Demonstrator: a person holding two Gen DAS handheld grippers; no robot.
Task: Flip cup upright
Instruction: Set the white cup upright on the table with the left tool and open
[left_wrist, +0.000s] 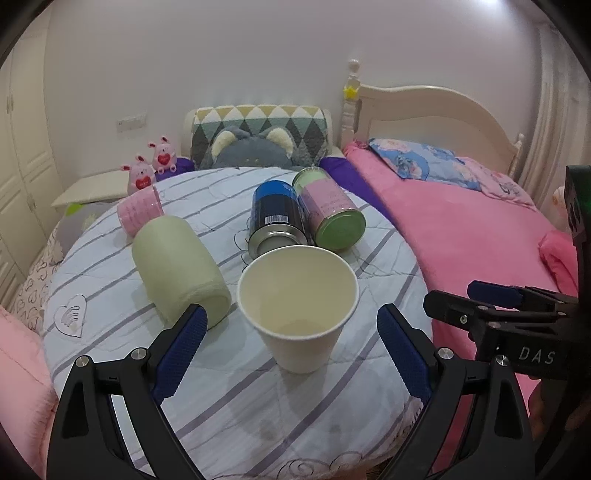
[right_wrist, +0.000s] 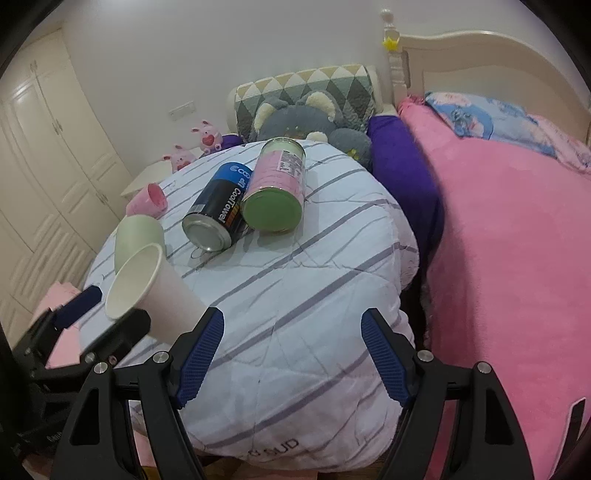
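A white paper cup (left_wrist: 299, 306) stands upright on the striped quilt (left_wrist: 229, 398), mouth up. My left gripper (left_wrist: 291, 332) is open, its blue pads either side of the cup and apart from it. In the right wrist view the cup (right_wrist: 147, 288) shows at the left, with the left gripper (right_wrist: 99, 310) around it. My right gripper (right_wrist: 291, 354) is open and empty over the quilt's near part (right_wrist: 295, 317); it also shows at the right of the left wrist view (left_wrist: 491, 299).
A green cup (left_wrist: 181, 266) and a pink cup (left_wrist: 140, 208) lie on their sides at the left. A blue can (left_wrist: 275, 218) and a pink can (left_wrist: 328, 208) lie behind the paper cup. A pink bed (left_wrist: 461, 229) is at the right, plush toys behind.
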